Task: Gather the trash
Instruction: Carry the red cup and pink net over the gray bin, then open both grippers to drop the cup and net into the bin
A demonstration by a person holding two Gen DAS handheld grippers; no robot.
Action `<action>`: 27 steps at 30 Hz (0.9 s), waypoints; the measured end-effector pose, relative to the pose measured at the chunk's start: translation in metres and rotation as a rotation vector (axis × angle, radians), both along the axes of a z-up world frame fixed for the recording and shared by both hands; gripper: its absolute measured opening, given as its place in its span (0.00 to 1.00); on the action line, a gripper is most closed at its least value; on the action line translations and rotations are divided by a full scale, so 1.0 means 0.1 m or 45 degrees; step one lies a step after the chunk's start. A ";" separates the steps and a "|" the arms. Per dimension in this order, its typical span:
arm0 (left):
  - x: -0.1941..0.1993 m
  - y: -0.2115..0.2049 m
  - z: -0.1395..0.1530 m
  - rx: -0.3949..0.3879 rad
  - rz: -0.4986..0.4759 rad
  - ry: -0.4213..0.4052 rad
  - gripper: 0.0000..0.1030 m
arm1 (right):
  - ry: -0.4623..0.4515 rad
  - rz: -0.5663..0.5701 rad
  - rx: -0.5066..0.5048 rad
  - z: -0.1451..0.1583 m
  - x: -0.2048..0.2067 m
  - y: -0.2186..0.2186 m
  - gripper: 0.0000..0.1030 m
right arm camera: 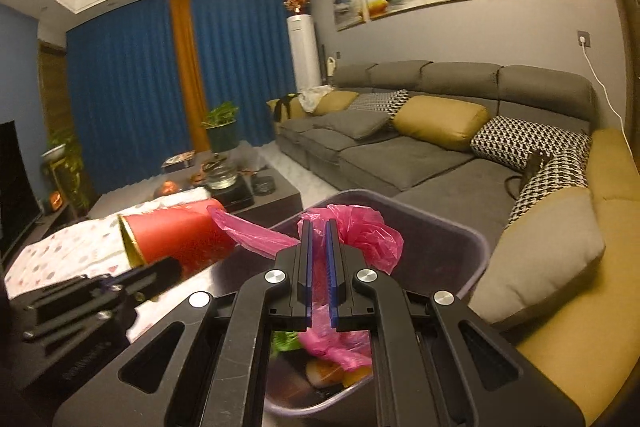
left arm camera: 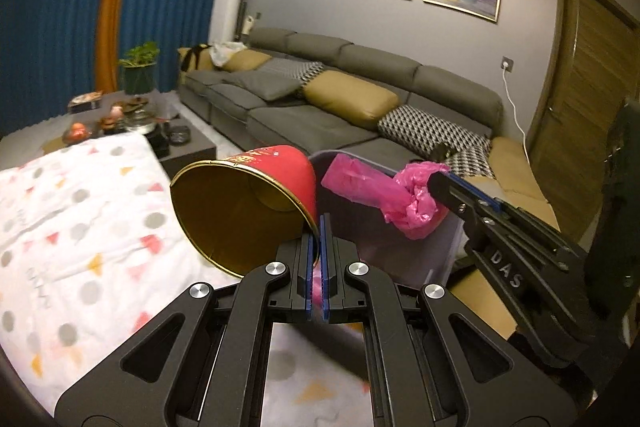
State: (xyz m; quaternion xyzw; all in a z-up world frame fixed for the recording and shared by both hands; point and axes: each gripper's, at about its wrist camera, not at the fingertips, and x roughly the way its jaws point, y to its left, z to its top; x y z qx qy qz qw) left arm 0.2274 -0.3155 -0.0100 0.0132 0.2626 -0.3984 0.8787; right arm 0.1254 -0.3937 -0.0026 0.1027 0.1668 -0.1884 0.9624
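My left gripper (left arm camera: 318, 223) is shut on the rim of a red paper cup (left arm camera: 256, 203) with a gold inside, held tilted with its mouth toward the camera. The cup (right arm camera: 176, 239) lies on its side at the left in the right wrist view. My right gripper (right arm camera: 319, 227) is shut on a crumpled pink plastic bag (right arm camera: 360, 235). That bag (left arm camera: 384, 191) hangs from the right gripper (left arm camera: 436, 187) over a dark purple bin (left arm camera: 384, 247). The bin (right arm camera: 472, 259) sits right under my right fingers, with some trash at its bottom.
A white cloth with coloured dots and triangles (left arm camera: 80, 219) covers the table at the left. A grey sofa (left arm camera: 320, 115) with mustard and patterned cushions runs behind the bin. A dark coffee table (right arm camera: 240, 187) with dishes and a plant stands before the blue curtains.
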 end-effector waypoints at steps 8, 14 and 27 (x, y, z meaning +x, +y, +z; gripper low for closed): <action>0.12 -0.26 -0.22 0.009 -0.090 0.065 0.02 | 0.009 -0.005 0.045 -0.08 0.09 -0.17 0.07; 0.16 -0.24 -0.29 0.035 -0.088 0.069 0.39 | 0.019 0.010 0.095 -0.16 0.18 -0.30 0.32; 0.05 0.50 -0.19 0.095 0.261 -0.002 0.86 | 0.081 -0.039 -0.082 -0.10 -0.01 0.04 0.85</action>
